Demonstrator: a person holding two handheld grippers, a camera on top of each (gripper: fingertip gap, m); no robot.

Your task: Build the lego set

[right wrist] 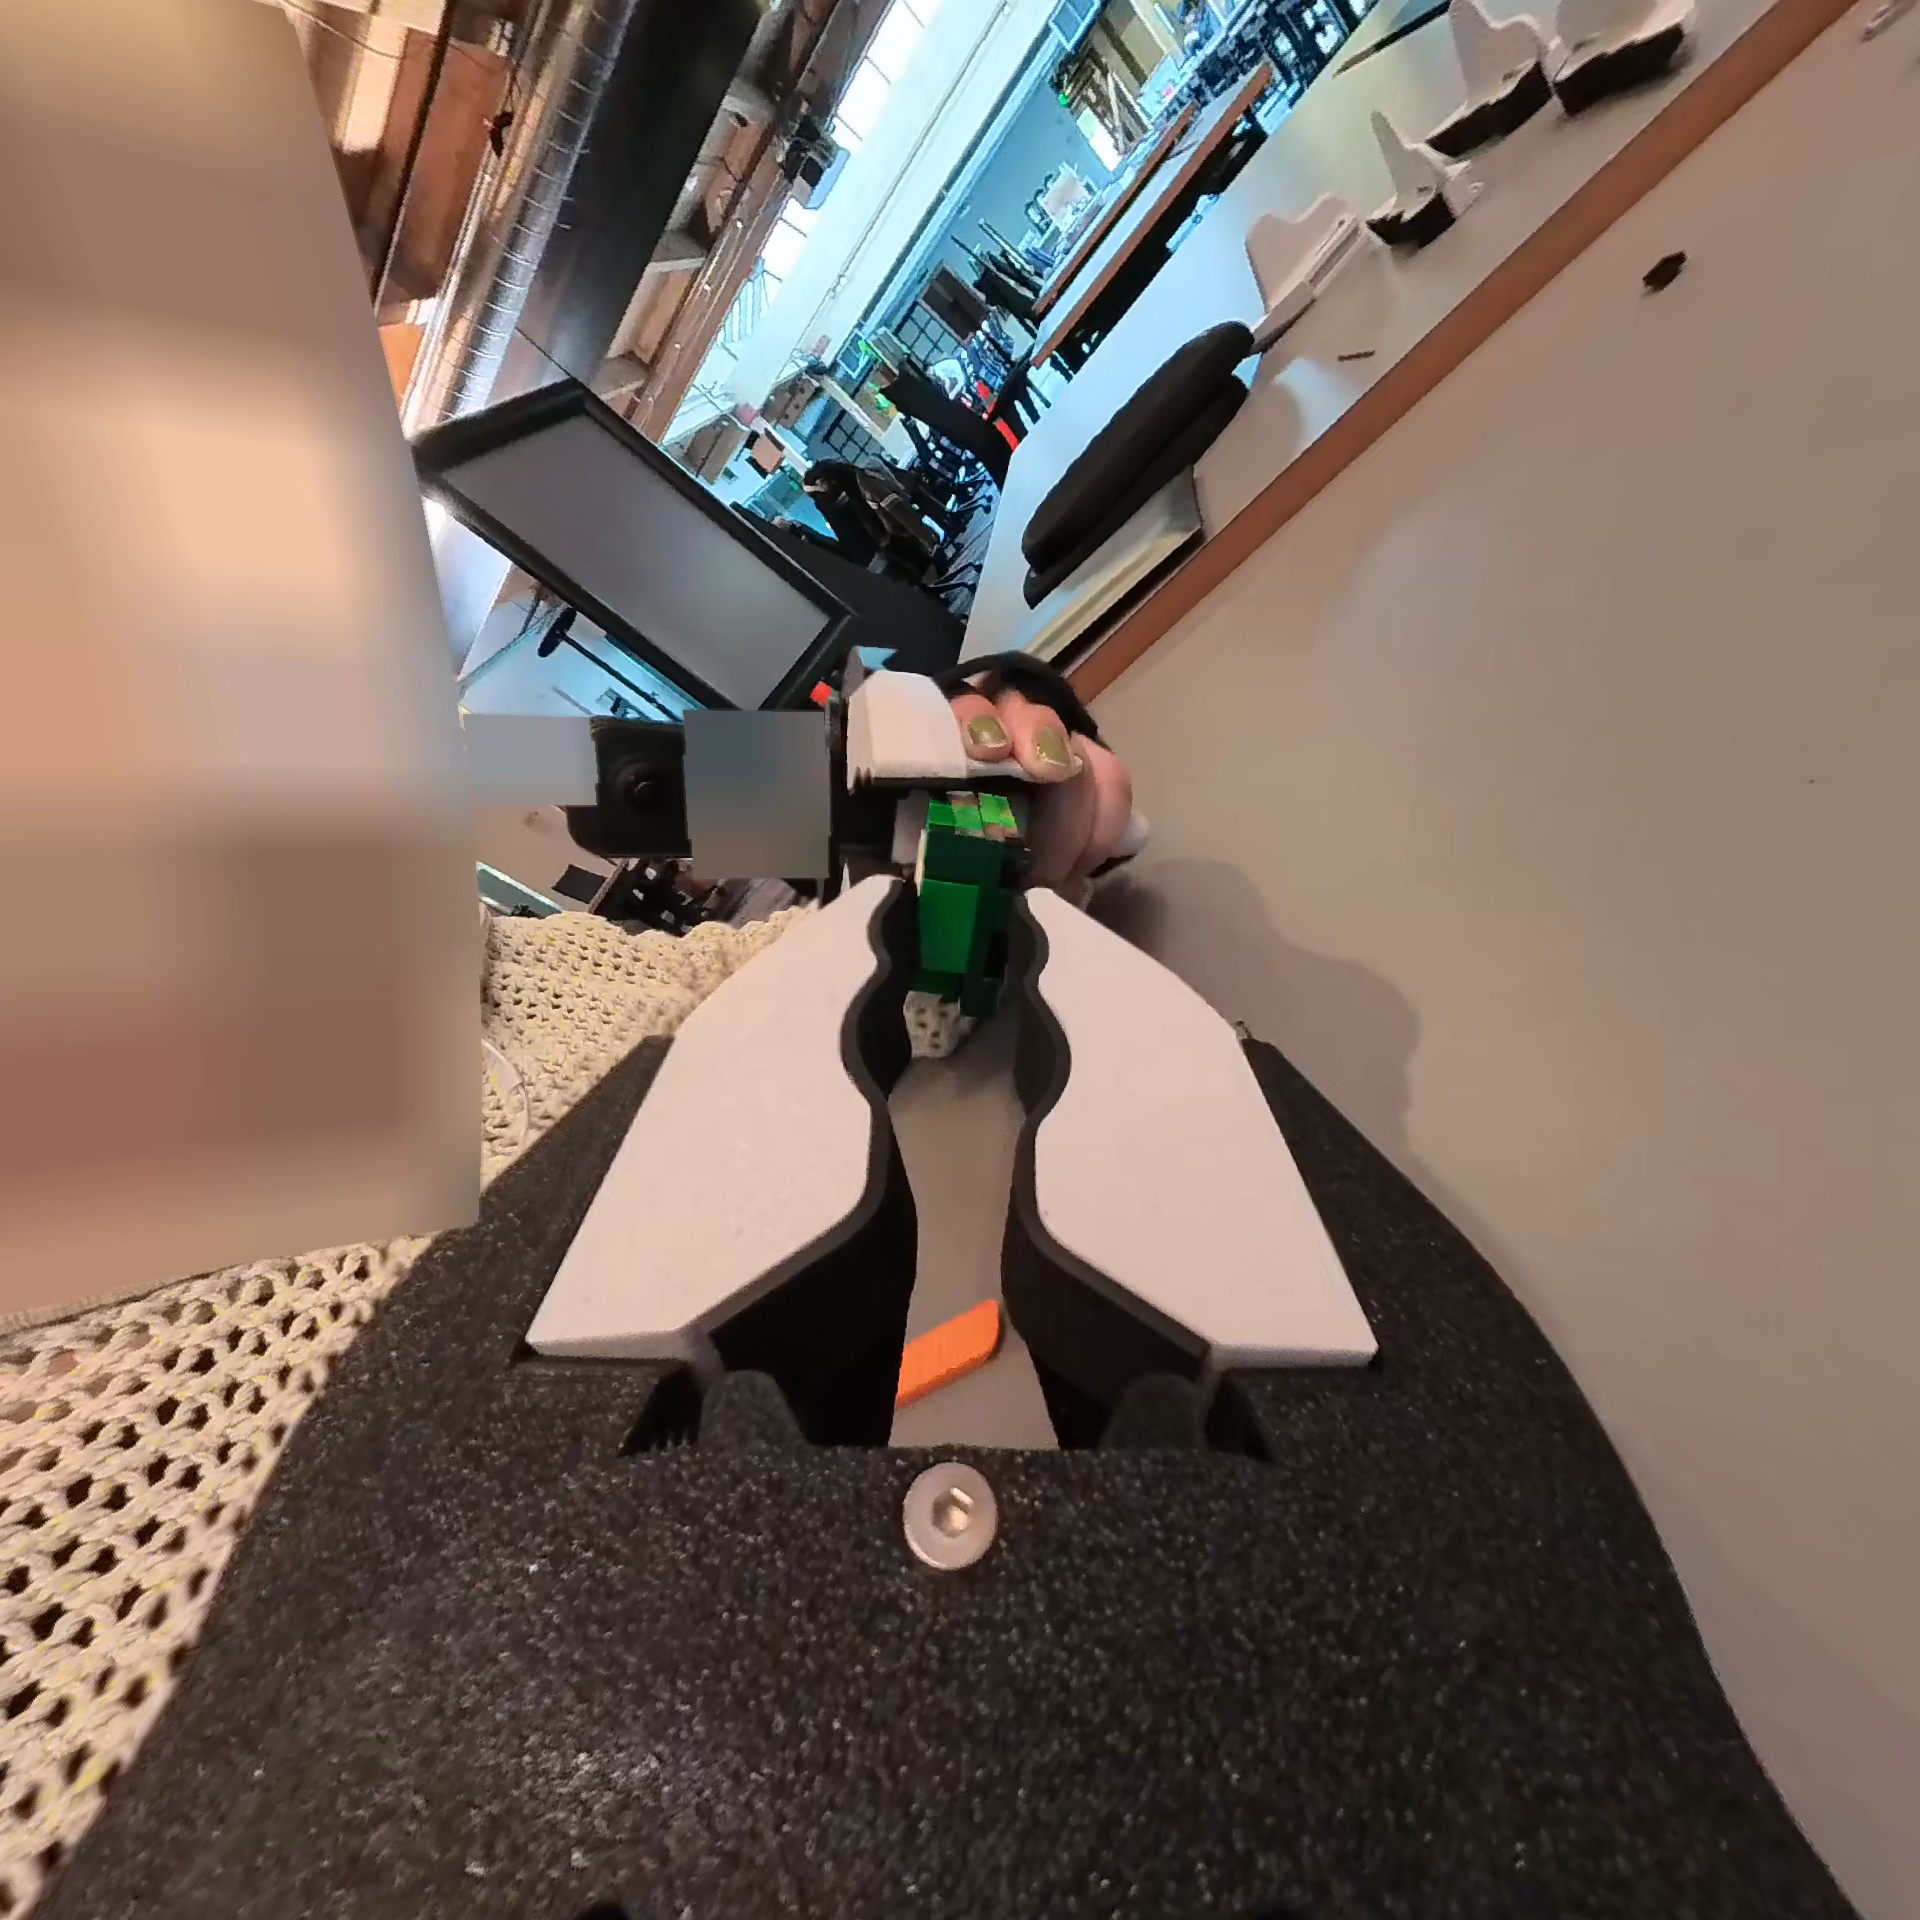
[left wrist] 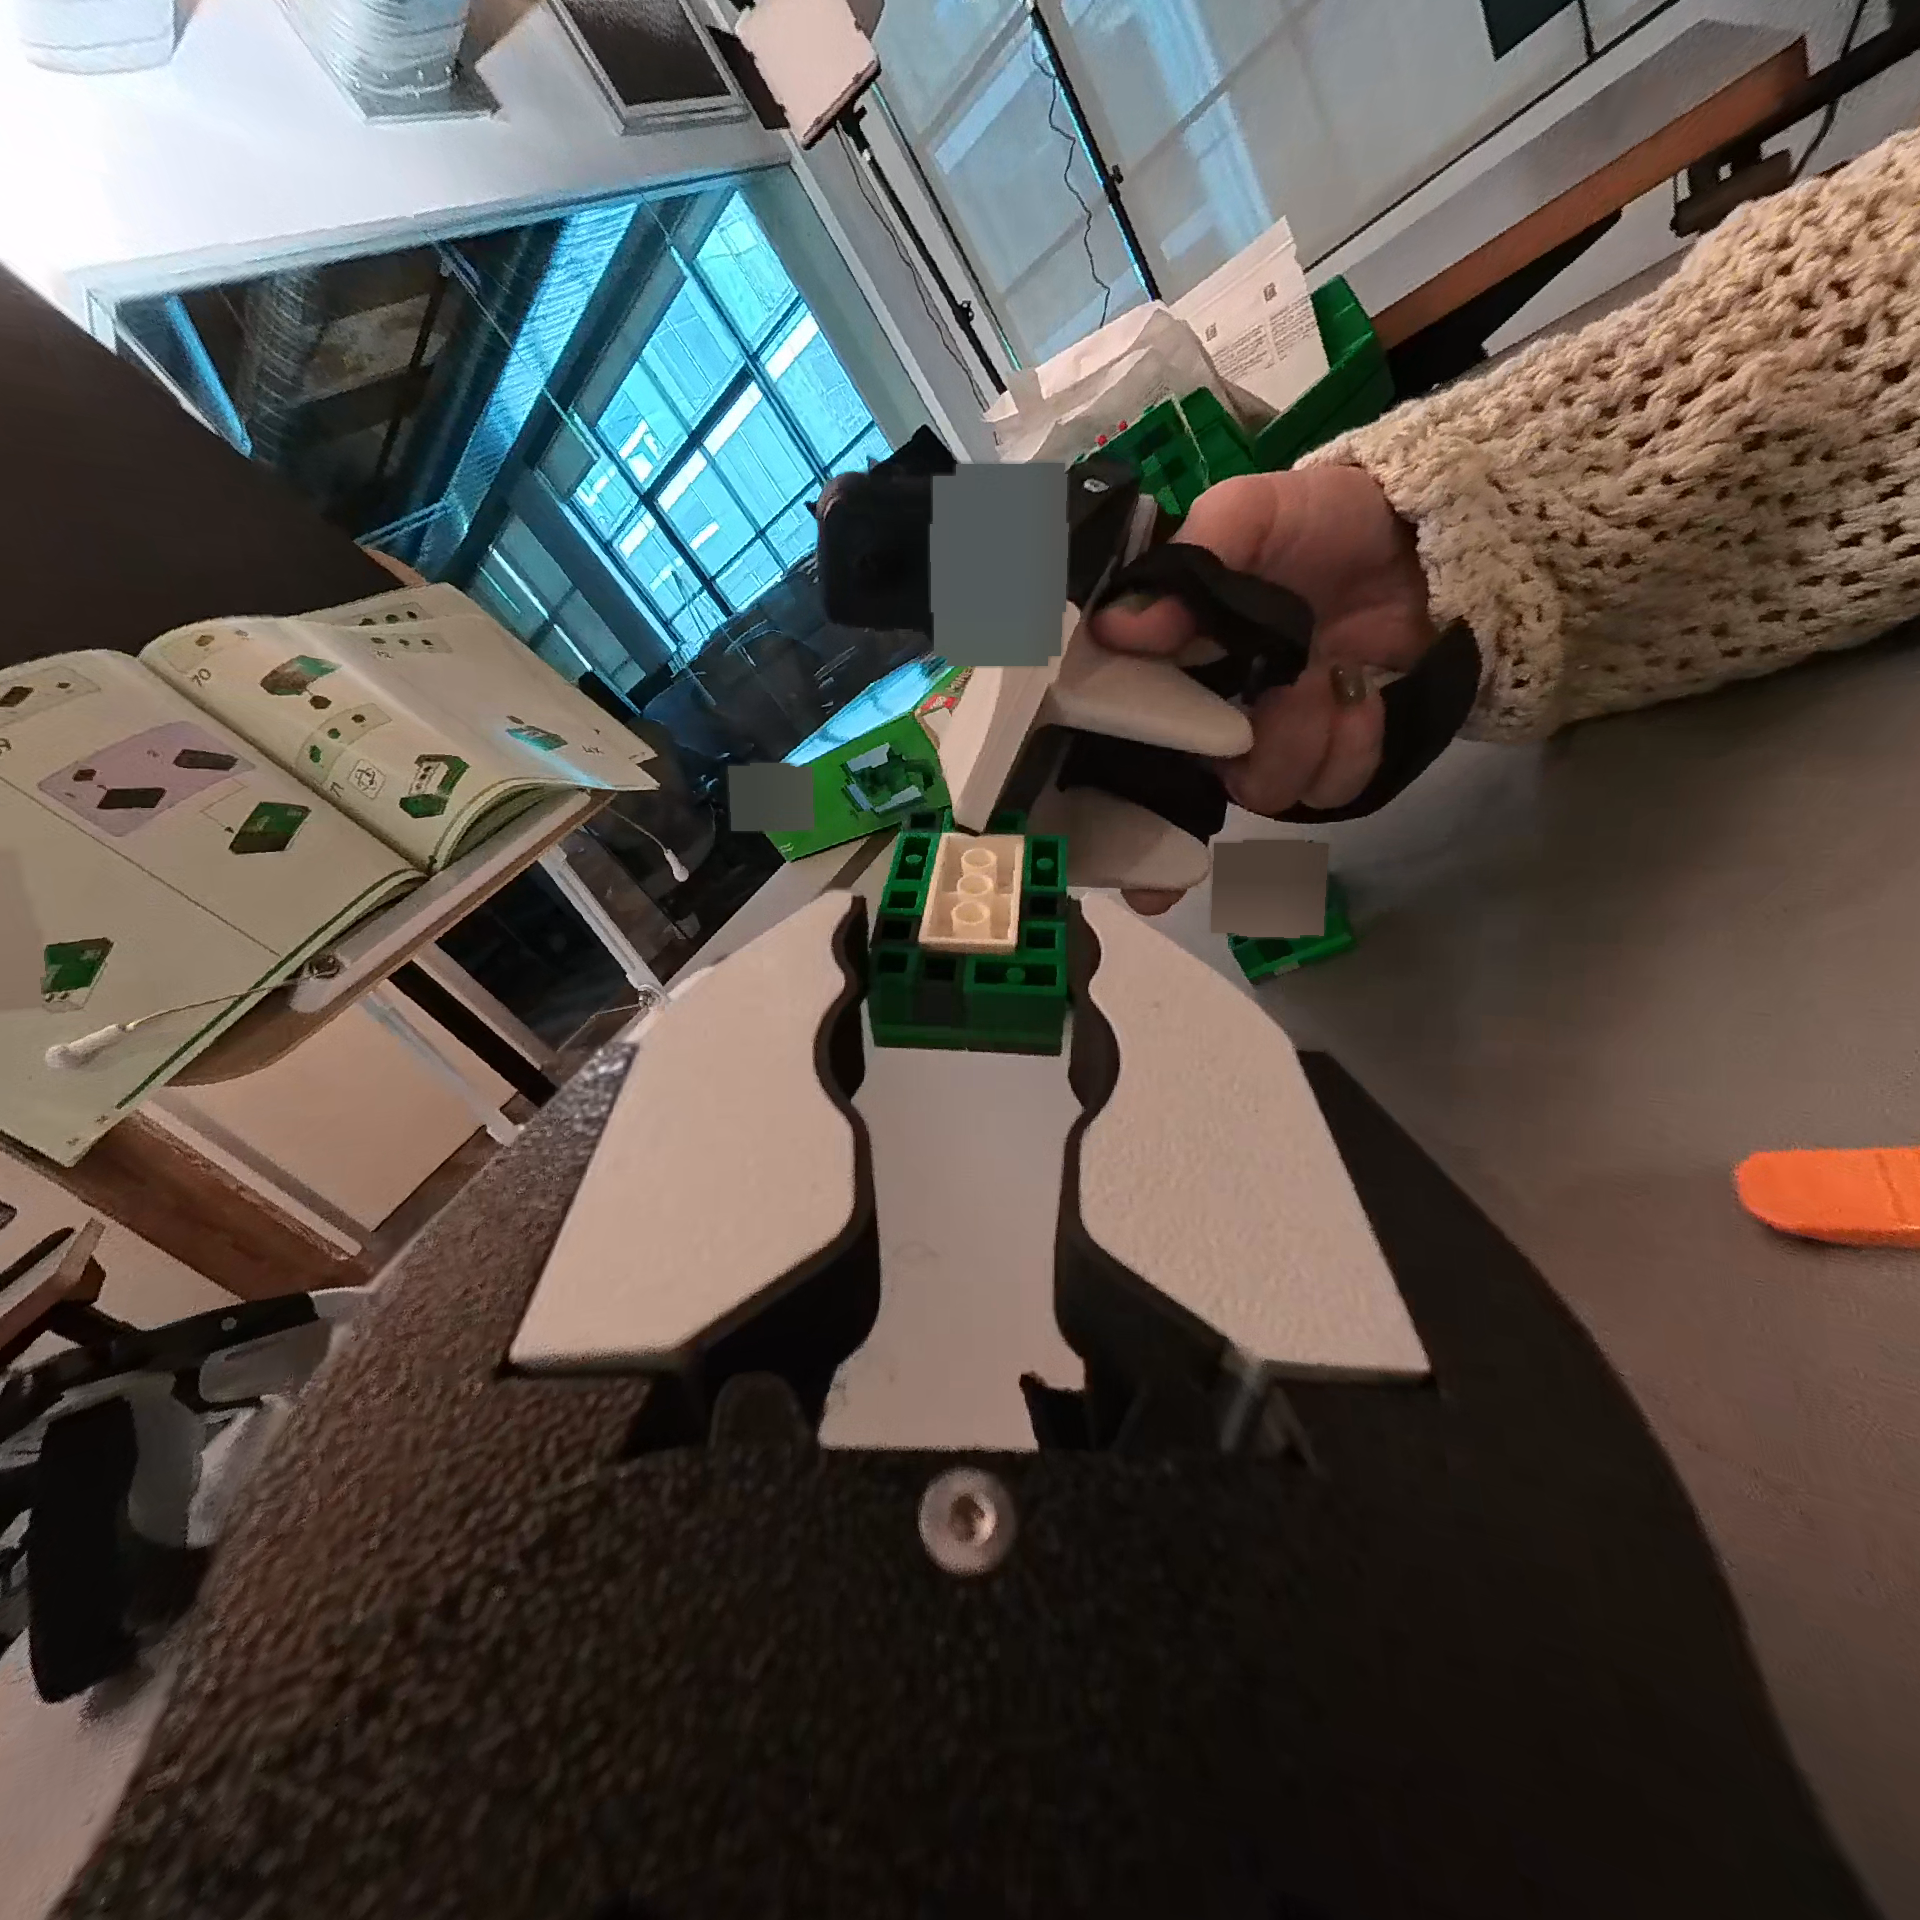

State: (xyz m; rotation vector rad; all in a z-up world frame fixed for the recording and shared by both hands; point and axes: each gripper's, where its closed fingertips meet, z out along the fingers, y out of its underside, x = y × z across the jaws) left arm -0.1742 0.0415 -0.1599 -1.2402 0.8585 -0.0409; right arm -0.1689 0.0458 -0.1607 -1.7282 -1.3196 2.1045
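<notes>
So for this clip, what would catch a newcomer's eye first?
The green lego block with a white studded brick on top, clamped between the left gripper fingertips, with the right gripper closing on it from the far side. Next, the open instruction booklet on a stand to the left and an orange tool lying on the grey table.

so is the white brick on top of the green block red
No, the brick seated in the top of the green block is white or cream, with three round studs showing in the left wrist view.
</notes>
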